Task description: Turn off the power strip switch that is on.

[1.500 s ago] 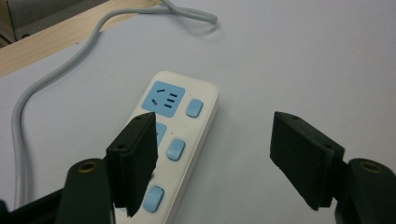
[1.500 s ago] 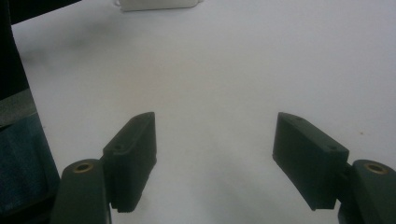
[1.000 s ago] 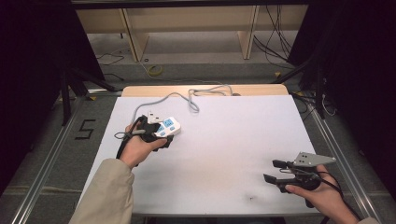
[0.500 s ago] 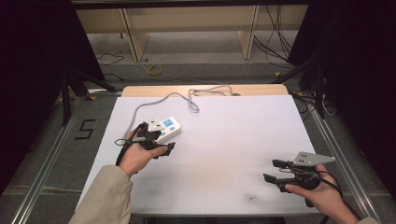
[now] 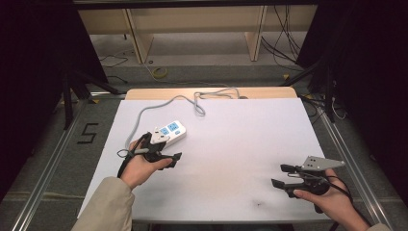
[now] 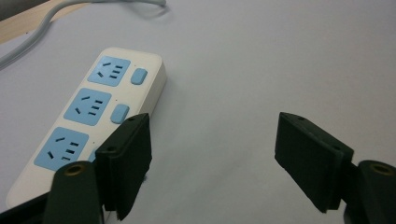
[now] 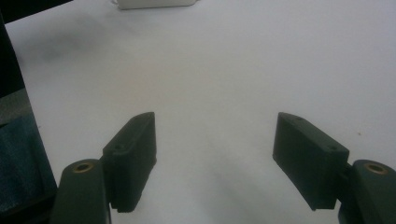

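On the left of the high view, a grey floor (image 5: 57, 144) carried a dark mark like the figure 5 (image 5: 87, 133). The white tabletop (image 5: 240, 144) was matte, and a strip of bare wood (image 5: 211, 93) showed at its far edge. The left gripper (image 5: 169, 159) lay on it with its fingers (image 6: 128, 158) wide apart and gripping nothing. Just beside it lay a white power strip (image 5: 168, 132) with blue sockets; its grey cable (image 5: 192, 98) curled to the far edge. Beyond the tabletop stood wooden shelving (image 5: 192, 24) over loose cables (image 5: 284, 33) on the floor. At the right, the right gripper (image 5: 281, 175) had its fingers (image 7: 133, 154) apart too, over bare tabletop.
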